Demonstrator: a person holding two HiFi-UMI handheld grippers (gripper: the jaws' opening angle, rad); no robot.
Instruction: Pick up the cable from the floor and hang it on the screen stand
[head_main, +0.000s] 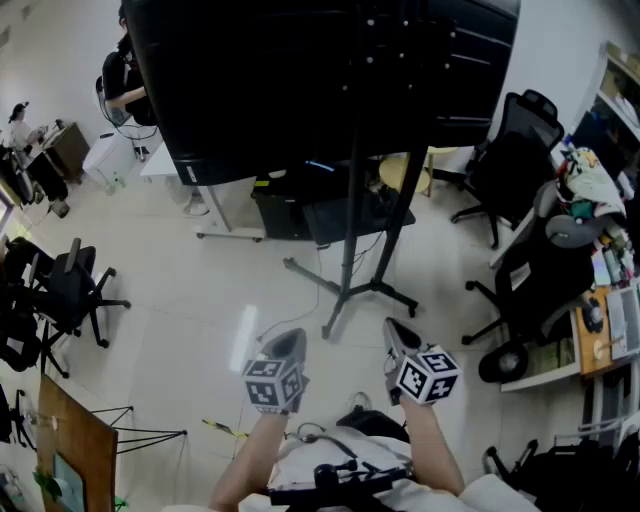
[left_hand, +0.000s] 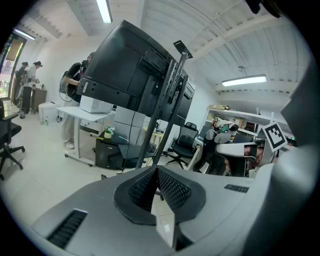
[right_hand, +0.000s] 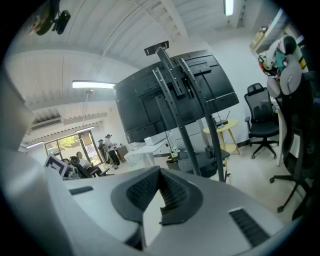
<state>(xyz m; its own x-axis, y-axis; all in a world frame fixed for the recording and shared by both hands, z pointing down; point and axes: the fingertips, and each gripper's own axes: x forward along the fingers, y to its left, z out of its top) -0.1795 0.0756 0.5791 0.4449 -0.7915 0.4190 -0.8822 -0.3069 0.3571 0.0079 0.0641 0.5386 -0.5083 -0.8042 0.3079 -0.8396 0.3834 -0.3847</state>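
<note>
While the grey left gripper (head_main: 288, 343) and grey right gripper (head_main: 400, 336) are closed on nothing, the thin dark cable (head_main: 322, 316) lies on the pale floor (head_main: 190, 300) at the feet of the black screen stand (head_main: 352, 230).

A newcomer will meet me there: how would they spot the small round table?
Find the big black screen on its black stand. Just beyond the stand's poles, toward a black office chair, stands the round table. It alone is pale yellow and round-topped.

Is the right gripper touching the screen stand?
Apart. Right gripper view shows the right gripper shut and empty, the screen stand well beyond its jaws.
</note>
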